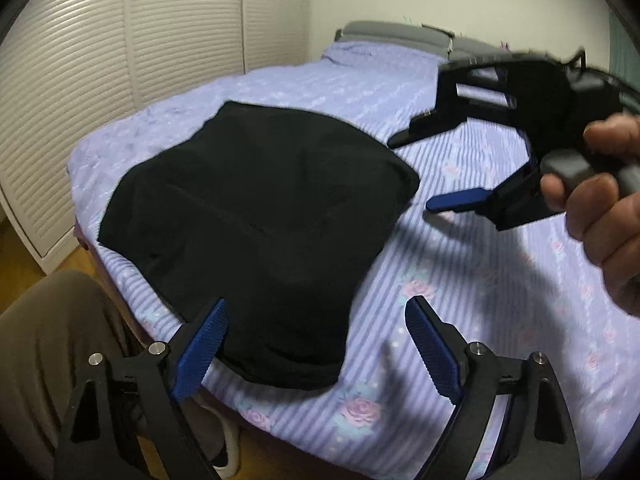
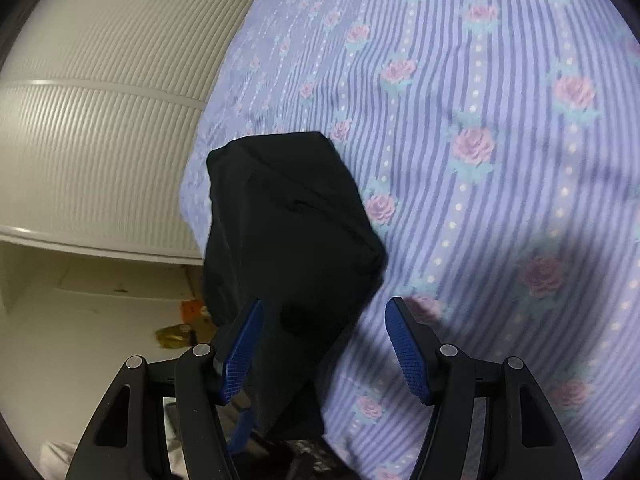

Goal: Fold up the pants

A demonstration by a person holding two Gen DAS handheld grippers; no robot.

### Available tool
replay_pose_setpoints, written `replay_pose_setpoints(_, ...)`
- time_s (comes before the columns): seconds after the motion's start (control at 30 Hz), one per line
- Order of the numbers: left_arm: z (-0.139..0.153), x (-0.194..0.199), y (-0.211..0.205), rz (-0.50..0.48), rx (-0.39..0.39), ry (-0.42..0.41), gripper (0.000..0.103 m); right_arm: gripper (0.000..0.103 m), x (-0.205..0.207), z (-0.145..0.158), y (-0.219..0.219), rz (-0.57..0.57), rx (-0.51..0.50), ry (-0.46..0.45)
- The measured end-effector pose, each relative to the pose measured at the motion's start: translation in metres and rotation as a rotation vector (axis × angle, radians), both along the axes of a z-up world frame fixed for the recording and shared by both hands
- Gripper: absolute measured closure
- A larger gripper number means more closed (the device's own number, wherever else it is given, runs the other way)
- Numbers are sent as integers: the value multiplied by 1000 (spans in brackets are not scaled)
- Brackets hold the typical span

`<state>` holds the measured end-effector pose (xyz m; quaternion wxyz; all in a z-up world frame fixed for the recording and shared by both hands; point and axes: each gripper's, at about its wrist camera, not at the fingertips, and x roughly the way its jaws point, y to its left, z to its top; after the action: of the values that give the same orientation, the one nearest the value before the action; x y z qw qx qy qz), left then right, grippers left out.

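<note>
pants: black soft-fabric pants [image 1: 256, 204], already folded into a compact squarish bundle, lying on the near corner of the bed, one end reaching the bed's edge.
left tool: my left gripper [image 1: 316, 344], black frame with blue ribbed pads, jaws wide, nothing pinched. Near hem of the bundle sits between the pads but neither pad presses on it.
right tool: my right gripper [image 2: 324, 348], same build, jaws partly apart, holding nothing. In its own view the dark cloth shows between the pads, no contact I can confirm. In the left view it hovers off the bundle's far side, my hand [image 1: 600, 208] on the handle.
step, my read: lining up both tools on the bundle, for a last fold or to square it. Looks near done.
how to do it well: bring each pad low to the sheet, catch all layers at the edge, not just the top one. Close both sides together, lift evenly, lay over so edges match. Fabric is limp, will sag and slide if gripped off-corner.
risk: bundle is close to the bed edge, a drag could pull it off.
surface: lilac striped bedsheet with pink rose print [image 1: 480, 280], soft, slightly rumpled.
room: white louvred wardrobe doors [image 1: 100, 80] beside the bed, grey pillows [image 1: 400, 32] at the far end, wooden floor [image 1: 24, 256] below.
</note>
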<state>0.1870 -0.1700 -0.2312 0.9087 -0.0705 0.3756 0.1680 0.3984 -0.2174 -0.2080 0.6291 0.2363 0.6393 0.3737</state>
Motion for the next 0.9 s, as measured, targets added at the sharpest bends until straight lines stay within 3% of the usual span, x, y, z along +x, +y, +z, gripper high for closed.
replay_pose_setpoints(0.17,-22,15,13,-19,-29,73,21,38,3,-16,15,-1,7,30)
replay_pose_setpoints(0.27,-28,16,21,-30,-57,61,34,40,7,-24,24,-10,26,28)
replay_pose_setpoints(0.3,-29,15,24,-28,-62,53,45,46,9,-25,28,-10,26,21)
replay_pose_setpoints(0.4,-28,12,29,-80,-93,22,68,77,10,-23,30,-22,29,-7)
replay_pose_setpoints(0.43,-26,10,31,-99,-103,11,75,84,8,-20,30,-24,28,-19)
replay_pose_setpoints(0.5,-21,6,38,-117,-138,5,86,86,3,-9,30,-22,19,-65)
replay_pose_setpoints(0.63,-2,-3,51,-167,-183,-8,92,89,-11,16,32,-23,38,-130)
replay_pose_setpoints(0.9,59,-20,83,-206,-202,-84,93,91,-31,82,43,-24,103,-257)
